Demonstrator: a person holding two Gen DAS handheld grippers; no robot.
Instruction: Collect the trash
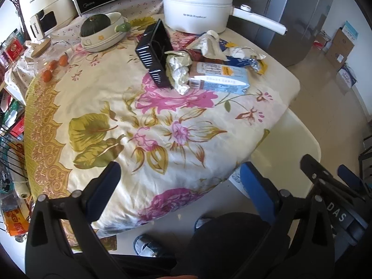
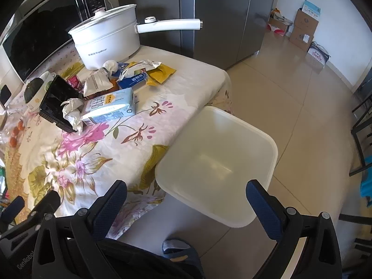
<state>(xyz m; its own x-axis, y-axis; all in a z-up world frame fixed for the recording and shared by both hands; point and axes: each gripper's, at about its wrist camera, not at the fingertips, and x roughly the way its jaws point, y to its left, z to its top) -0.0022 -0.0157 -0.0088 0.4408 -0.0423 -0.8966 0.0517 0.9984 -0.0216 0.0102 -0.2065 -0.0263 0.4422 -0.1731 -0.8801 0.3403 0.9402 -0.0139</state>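
gaping empty, left gripper [image 1: 179,174] and right gripper [image 2: 186,193], bin [image 2: 267,137] beside table edge [image 2: 223,74]

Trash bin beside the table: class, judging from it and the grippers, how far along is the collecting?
Nothing looks done: the trash bin holds nothing. Nothing is in hand: the left gripper and right gripper are open and hold nothing. Left on the table: the milk carton, crumpled paper and wrappers.

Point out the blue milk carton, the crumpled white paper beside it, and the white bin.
blue milk carton [image 2: 109,109]: right wrist view, on its top face.
crumpled white paper [image 2: 73,114]: right wrist view, on its middle folds.
white bin [image 2: 267,139]: right wrist view, on its far rim.
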